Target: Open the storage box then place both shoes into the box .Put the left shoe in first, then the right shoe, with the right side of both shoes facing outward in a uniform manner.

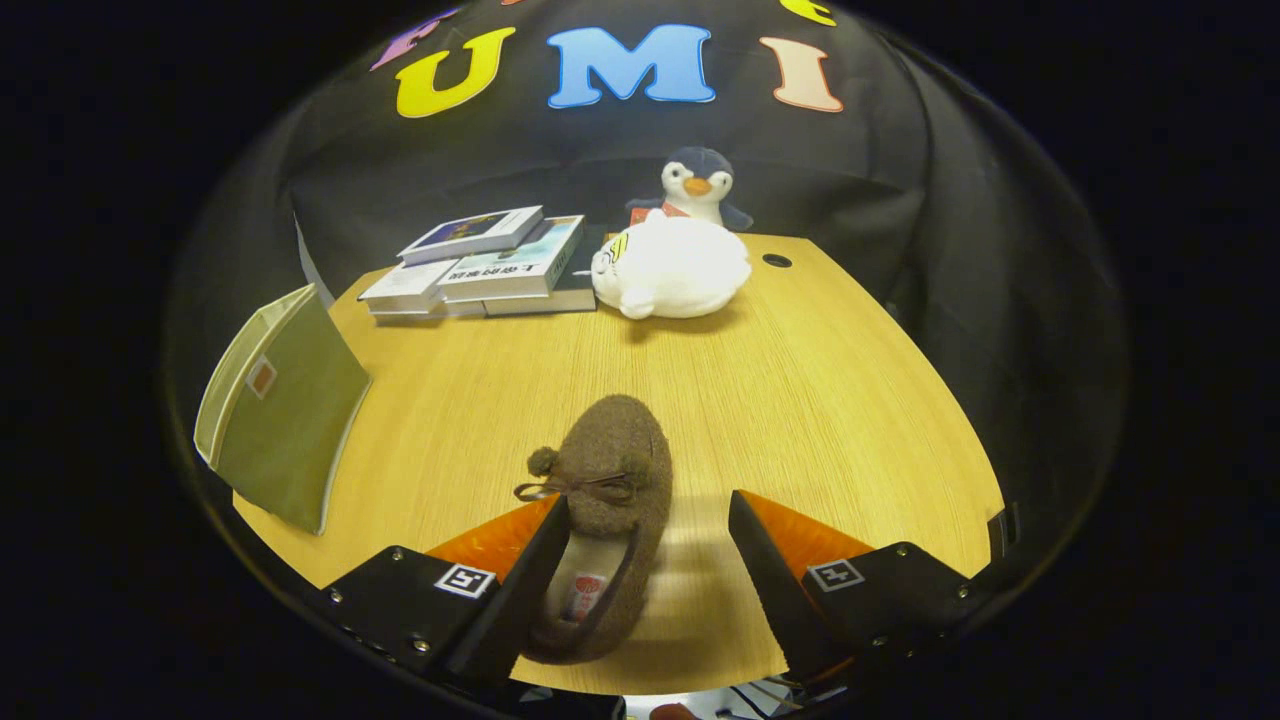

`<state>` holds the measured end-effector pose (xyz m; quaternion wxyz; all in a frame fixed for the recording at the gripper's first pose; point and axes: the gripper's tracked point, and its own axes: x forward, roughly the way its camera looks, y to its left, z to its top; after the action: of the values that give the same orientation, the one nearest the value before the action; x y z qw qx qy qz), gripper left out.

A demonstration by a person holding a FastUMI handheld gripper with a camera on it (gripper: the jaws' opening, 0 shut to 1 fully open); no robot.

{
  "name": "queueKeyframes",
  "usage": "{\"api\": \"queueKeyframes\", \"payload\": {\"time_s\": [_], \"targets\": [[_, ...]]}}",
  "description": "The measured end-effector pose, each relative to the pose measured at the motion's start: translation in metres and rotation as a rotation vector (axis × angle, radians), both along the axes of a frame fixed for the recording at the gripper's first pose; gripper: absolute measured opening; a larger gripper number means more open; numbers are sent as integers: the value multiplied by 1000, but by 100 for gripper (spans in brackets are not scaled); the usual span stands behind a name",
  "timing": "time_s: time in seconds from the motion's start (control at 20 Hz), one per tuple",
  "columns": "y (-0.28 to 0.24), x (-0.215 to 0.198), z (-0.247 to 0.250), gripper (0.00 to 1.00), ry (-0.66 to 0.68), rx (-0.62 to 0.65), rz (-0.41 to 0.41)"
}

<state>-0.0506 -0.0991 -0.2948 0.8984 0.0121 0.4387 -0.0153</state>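
1. The gripper (650, 510) stood wide open over the wooden table (830, 400), gripping nothing.
2. A brown fuzzy slipper (610, 480) with a bow and pom-pom lay between the fingers, toe pointing away; its left edge sat against or just under the left finger (535, 570), though contact was hard to judge. The right finger (765, 570) was apart from it.
3. Left of the slipper stood the green fabric storage box (285, 420).
4. Beyond the slipper lay a white plush toy (672, 268), with a stack of books (490, 265) to its left and a penguin plush (697, 186) behind it.
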Motion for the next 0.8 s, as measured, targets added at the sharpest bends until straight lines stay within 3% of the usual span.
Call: {"api": "queueKeyframes", "payload": {"time_s": [0.65,0.7,0.8], "targets": [[-6,-15,-51,98,165,27,-16],[-1,-15,-49,90,170,56,-24],[3,-14,-52,64,187,74,-32]]}}
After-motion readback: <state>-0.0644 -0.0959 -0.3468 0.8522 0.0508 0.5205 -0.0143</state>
